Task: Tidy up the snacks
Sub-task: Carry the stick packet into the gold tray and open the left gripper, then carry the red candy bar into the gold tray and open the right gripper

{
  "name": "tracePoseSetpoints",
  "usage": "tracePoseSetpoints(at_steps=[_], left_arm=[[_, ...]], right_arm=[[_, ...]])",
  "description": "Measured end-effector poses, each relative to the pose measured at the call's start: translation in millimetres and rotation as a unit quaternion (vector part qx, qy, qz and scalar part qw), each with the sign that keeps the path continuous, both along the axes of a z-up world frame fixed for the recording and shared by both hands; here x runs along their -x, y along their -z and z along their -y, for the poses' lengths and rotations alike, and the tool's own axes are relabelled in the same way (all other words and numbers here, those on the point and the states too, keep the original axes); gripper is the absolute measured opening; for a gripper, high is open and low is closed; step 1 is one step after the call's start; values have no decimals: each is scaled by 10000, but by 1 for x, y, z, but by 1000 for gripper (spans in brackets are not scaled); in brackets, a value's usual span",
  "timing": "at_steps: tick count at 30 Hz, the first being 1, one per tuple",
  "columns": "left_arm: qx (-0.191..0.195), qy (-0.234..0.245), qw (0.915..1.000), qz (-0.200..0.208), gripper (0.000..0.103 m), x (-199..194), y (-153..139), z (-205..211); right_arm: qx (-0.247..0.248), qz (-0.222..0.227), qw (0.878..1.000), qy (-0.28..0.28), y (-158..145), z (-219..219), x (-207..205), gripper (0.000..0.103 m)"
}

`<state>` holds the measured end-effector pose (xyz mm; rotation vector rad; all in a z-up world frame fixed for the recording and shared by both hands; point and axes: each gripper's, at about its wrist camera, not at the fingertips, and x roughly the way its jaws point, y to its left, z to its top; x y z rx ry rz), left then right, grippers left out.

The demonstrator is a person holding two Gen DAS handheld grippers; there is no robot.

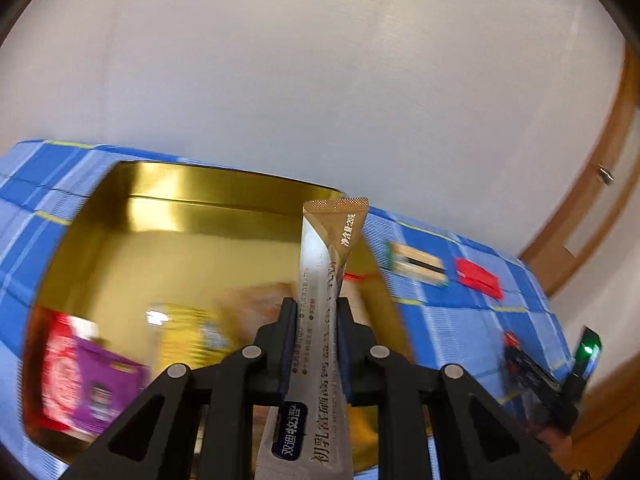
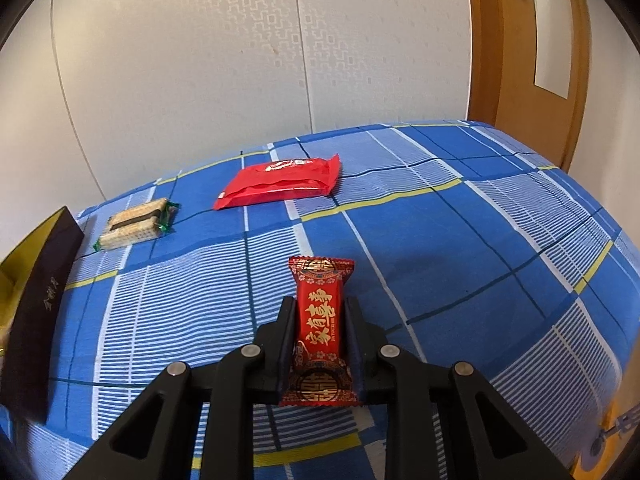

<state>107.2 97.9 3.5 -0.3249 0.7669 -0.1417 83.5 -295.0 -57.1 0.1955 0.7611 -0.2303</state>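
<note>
**Snack sorting, partly done: both grippers loaded**

Left gripper (image 1: pixel 316 336), fingers closed on a long gold-and-silver sachet (image 1: pixel 320 300), carried above the open gold-lined tin (image 1: pixel 168 188); the tin already contains a red-and-purple packet (image 1: pixel 80 380) and blurred yellow and tan packets, so several items are judged sorted. Right gripper (image 2: pixel 320 336), fingers clamped on a red candy (image 2: pixel 320 320) above the blue checked bedspread (image 2: pixel 460 240); the tin's dark outer wall (image 2: pixel 36 312) stands at the bed's left edge. Remaining on the bed, toward its far edge by the wall: a wafer pack (image 2: pixel 136 224) and a red wrapper (image 2: pixel 280 184), well apart; these two, plus both held items, are judged still to go in.
</note>
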Motion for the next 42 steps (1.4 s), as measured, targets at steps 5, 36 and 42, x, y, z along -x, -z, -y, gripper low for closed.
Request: tracePoseSetpoints(at_steps=[5, 36, 42], left_arm=[[-19, -549, 9977, -386, 19, -12, 13, -48], [-1162, -769, 9876, -729, 31, -17, 35, -58], [-1069, -976, 9862, -797, 31, -28, 35, -71]], right_arm=[[-49, -20, 10000, -27, 2, 1, -1, 24], [-119, 326, 9989, -325, -10, -11, 5, 24], [-339, 419, 9965, -647, -17, -32, 17, 24]])
